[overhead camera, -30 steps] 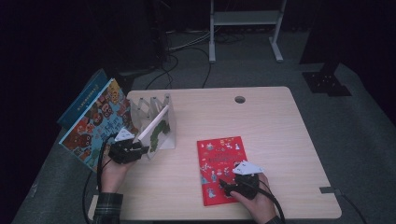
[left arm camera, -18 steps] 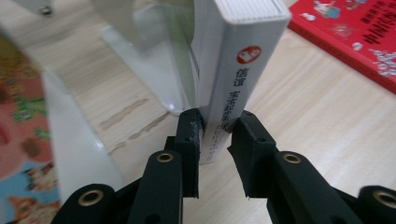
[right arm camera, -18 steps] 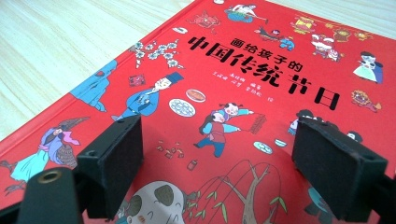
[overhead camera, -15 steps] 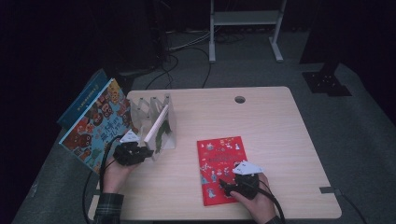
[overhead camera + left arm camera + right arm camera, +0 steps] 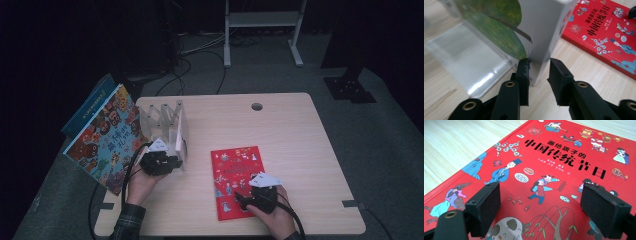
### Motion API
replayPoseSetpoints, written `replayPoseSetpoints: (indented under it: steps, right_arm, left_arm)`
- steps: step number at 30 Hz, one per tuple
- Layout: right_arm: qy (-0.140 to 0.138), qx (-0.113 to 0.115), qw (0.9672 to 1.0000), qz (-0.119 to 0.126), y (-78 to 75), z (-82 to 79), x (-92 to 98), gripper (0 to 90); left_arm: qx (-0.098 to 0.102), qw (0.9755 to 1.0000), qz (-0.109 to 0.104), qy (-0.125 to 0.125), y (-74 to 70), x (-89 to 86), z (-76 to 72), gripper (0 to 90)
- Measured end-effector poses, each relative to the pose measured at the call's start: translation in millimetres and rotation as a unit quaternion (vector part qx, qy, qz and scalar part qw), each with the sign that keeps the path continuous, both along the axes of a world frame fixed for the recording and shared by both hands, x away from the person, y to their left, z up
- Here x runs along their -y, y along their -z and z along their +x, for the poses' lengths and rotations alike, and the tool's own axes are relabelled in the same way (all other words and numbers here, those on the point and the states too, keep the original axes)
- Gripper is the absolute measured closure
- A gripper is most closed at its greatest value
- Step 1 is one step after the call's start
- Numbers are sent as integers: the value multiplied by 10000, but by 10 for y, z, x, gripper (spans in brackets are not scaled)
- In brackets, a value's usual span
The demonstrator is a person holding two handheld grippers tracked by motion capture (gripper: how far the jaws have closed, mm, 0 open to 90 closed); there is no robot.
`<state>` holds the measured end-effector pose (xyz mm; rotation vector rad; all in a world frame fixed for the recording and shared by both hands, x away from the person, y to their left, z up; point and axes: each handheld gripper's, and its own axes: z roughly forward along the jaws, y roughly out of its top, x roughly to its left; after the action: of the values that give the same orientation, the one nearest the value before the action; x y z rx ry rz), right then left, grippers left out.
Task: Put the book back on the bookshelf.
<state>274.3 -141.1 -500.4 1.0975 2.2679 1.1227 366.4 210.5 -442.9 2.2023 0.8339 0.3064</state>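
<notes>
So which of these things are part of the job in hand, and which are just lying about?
In the job: green-covered book, clear rack, red book.
Lying about: picture book leaning at the table's left edge, blue book behind it, floor cables, metal stand.

The white-spined book [image 5: 544,32] with a green cover stands upright between the jaws of the left gripper [image 5: 539,72]. The red book [image 5: 554,170] lies flat under the right gripper [image 5: 540,207].

The high view is dim, the table [image 5: 300,150] lit against near-black surroundings (soft focus throughout); both gripper views are bright; the clear rack [image 5: 469,62] shows glare.
</notes>
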Motion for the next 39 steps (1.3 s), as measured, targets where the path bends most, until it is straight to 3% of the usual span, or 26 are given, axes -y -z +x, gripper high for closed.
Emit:
replayPoseSetpoints:
  steps: [2,15,22,28,36,39]
  right_arm:
    - [0,0,10000,-1,0,0,0,156]
    - [-107,-2,9999,20,-1,17,18,161]
    - [-362,-54,9992,144,-61,38,132,206]
    - [-456,-5,9988,171,-133,71,308,208]
    - [-451,-49,9989,110,-135,122,533,209]
    - [-449,-50,9990,70,-129,125,602,212]
  left_arm:
    - [-47,9998,171,-1,30,27,7,700]
    - [-44,9999,97,-25,41,-29,-13,654]
    - [10,9999,150,-21,30,-51,-57,477]
    - [-115,9998,149,107,51,-39,-137,299]
    - [-189,9996,56,217,90,-15,-287,197]
    - [-245,9993,-67,271,120,11,-357,181]
